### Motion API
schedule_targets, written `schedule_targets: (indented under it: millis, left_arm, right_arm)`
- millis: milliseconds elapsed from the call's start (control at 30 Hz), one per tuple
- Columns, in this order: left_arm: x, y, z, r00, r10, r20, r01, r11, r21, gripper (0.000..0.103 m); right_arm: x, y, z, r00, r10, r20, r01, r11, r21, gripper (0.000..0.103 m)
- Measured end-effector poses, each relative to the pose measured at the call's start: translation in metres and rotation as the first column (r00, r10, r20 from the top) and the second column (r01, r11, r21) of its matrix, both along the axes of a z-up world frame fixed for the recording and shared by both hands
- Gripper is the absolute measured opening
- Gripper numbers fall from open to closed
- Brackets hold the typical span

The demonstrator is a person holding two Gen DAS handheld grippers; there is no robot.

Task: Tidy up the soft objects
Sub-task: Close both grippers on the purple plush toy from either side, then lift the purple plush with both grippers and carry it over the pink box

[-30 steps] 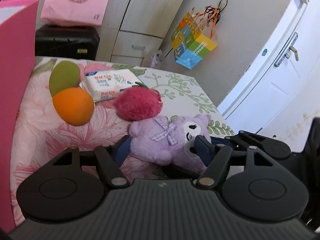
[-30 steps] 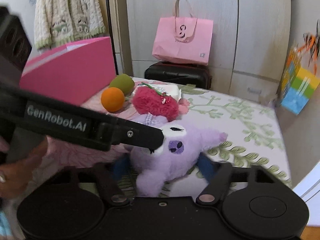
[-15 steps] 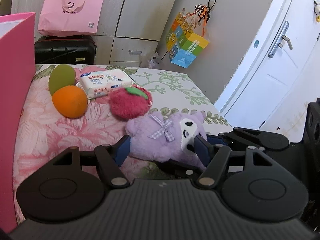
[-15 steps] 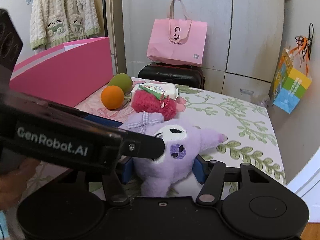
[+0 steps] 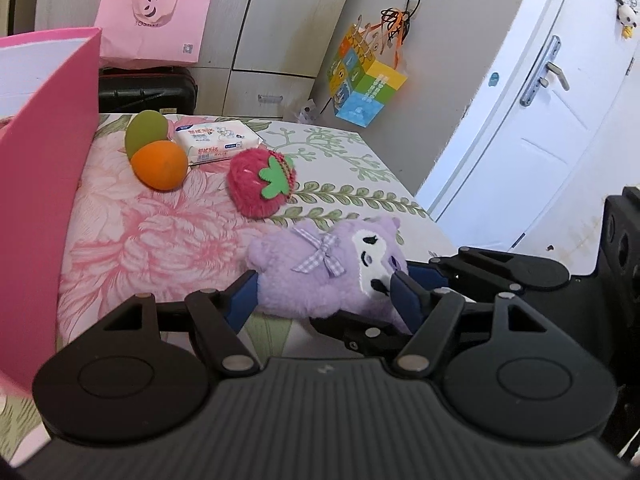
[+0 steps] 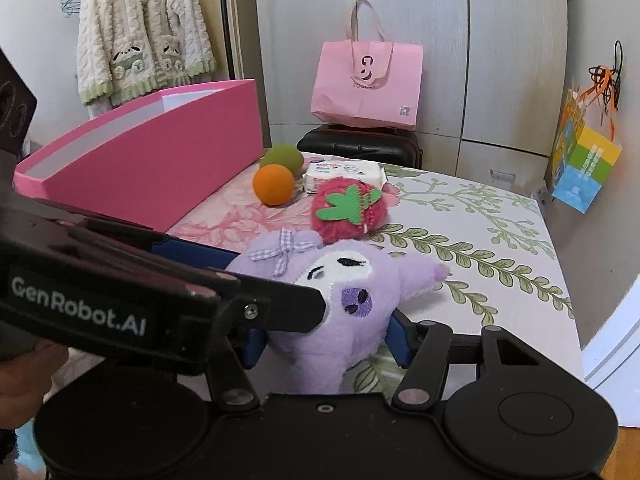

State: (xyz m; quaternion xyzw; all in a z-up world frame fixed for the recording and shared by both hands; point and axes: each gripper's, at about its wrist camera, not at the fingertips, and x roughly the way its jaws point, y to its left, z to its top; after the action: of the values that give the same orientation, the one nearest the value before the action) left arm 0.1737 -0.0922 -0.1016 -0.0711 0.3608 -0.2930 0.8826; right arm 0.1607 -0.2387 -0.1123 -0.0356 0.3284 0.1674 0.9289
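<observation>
Both grippers clamp one purple plush toy (image 5: 320,276) at the lower middle of each view: the left gripper (image 5: 320,300) has its jaws pressed into the body, the right gripper (image 6: 324,340) into the head. Likely step: carrying it to the pink box (image 6: 160,168), upper left. Next comes lifting over the wall without squeezing harder. A floral bed (image 6: 480,240) fronts grey wardrobes.
</observation>
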Motion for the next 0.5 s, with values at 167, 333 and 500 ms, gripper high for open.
schedule_targets:
  millis: [167, 333, 500]
  left_arm:
    - [-0.019, 0.008, 0.005, 1.0, -0.008, 0.005, 0.008, 1.0, 0.009, 0.07]
    - [-0.04, 0.016, 0.011, 1.0, -0.009, 0.011, 0.009, 0.999, 0.033, 0.07]
    - [-0.061, 0.028, 0.016, 1.0, -0.005, 0.0, 0.005, 0.999, 0.037, 0.07]
  right_arm:
    - [-0.018, 0.005, 0.006, 1.0, 0.014, 0.003, -0.014, 1.0, -0.006, 0.064]
    - [-0.036, 0.015, 0.011, 0.999, 0.033, -0.004, -0.033, 0.999, -0.017, 0.064]
    - [-0.055, 0.027, 0.017, 0.998, 0.054, -0.008, -0.055, 0.998, -0.039, 0.064]
